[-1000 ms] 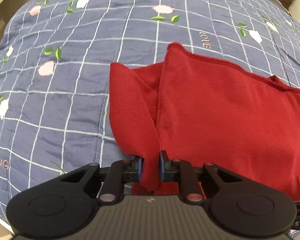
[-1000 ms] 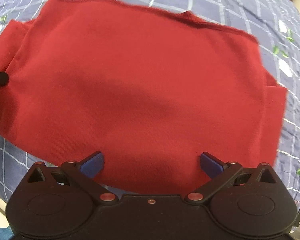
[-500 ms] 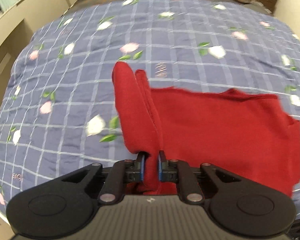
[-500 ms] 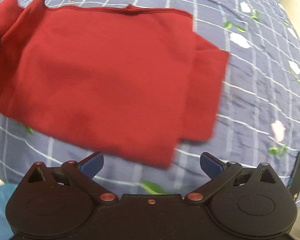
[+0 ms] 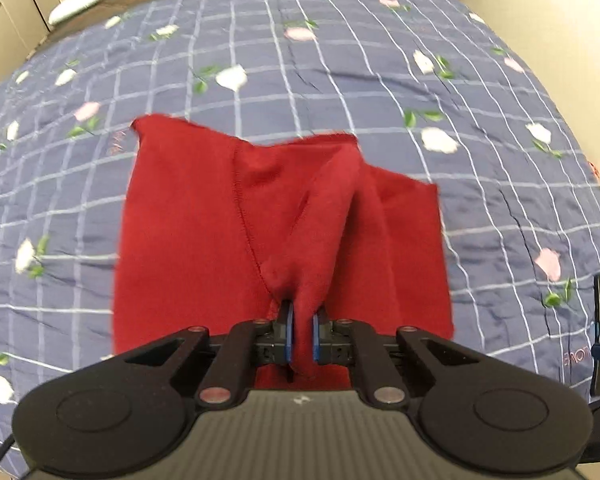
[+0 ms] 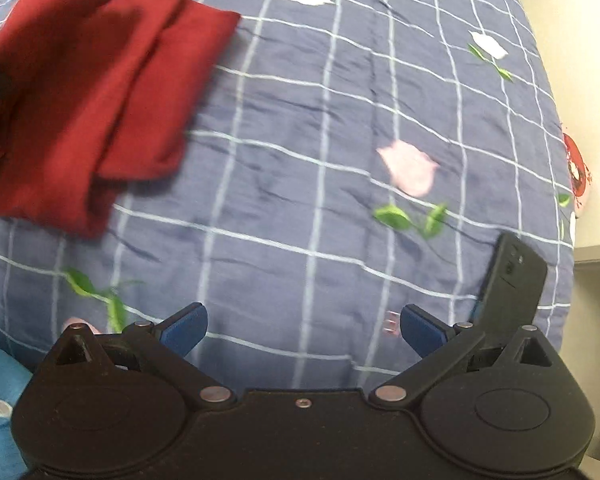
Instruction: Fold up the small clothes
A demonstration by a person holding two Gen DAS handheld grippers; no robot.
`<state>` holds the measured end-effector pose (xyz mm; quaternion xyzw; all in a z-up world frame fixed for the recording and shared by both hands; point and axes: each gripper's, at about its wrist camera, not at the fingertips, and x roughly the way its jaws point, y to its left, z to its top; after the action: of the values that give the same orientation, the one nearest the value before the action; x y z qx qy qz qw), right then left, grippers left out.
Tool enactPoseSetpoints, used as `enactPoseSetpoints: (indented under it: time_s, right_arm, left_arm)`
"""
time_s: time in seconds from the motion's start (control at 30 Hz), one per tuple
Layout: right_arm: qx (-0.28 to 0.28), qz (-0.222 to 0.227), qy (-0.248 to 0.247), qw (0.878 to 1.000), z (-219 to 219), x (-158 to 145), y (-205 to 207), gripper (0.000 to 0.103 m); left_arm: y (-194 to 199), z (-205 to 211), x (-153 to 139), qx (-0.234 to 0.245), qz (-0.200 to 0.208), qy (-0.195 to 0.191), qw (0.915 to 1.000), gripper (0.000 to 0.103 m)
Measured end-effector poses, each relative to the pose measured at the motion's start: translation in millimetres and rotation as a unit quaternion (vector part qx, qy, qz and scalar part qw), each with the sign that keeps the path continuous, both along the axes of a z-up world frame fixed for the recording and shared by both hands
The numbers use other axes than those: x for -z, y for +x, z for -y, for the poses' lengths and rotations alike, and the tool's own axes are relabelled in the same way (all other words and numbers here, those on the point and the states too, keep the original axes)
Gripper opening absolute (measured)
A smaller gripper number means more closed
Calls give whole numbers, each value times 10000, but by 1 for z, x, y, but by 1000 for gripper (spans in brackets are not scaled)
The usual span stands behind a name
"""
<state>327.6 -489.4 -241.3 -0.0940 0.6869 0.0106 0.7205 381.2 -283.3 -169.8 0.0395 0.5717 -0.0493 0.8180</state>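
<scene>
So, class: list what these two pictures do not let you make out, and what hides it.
- Left wrist view: the red garment near edge, hidden behind the left tool.
- Right wrist view: the garment's left part, cut off by the frame; motion blur hides detail.
- Right wrist view: the phone base, behind the right tool.

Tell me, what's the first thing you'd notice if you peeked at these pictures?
The bright red fleece garment jumps out, lying partly folded in the middle of the navy checked quilt with pink and white flowers. The left gripper pinches a bunched fold of it at the near edge. The right gripper hangs open over bare quilt, beside a propped-up dark phone.
</scene>
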Motion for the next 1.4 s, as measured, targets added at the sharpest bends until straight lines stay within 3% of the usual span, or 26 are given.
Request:
enactPoseSetpoints:
  time_s: [0.23, 0.53, 0.6, 0.67, 0.8, 1.0, 1.07, 1.17, 1.27, 1.4]
  right_arm:
    - [-134, -42, 214, 9997, 17, 7, -2, 102]
    - [189, -165, 809, 9964, 14, 10, 19, 102]
    - [192, -103, 921, 9955, 8, 8, 24, 102]
    - [179, -39, 1067, 9941, 2, 5, 30, 102]
    - [236, 74, 1500, 9884, -11, 0, 41, 102]
    - [411, 139, 2410, 9696, -34, -6, 63, 91]
    - [488, 103, 2591, 9646, -45, -6, 71, 83]
    - [723, 64, 2747, 9588, -56, -3, 82, 76]
    - [965, 24, 2871, 9530, -66, 3, 96, 60]
    - [1243, 8, 3016, 9453, -81, 9, 114, 54]
  left_arm:
    - [-2, 2, 16, -161, -138, -217, 9995, 13]
    - [-14, -14, -6, -558, -140, -788, 9952, 54]
    - [-18, -19, -11, -621, -116, -911, 9938, 67]
    - [-25, -30, -16, -774, -46, -1215, 9896, 73]
    - [-34, -58, -23, -1310, 66, -1346, 9822, 87]
    - [-39, -113, -14, -2483, 6, -773, 9656, 90]
    - [-38, -130, -5, -2771, -112, -541, 9592, 91]
    - [-35, -149, 10, -2954, -362, -336, 9541, 91]
    - [-33, -161, 18, -3058, -665, -477, 9486, 93]
    - [-34, -163, 25, -2970, -824, -487, 9501, 94]
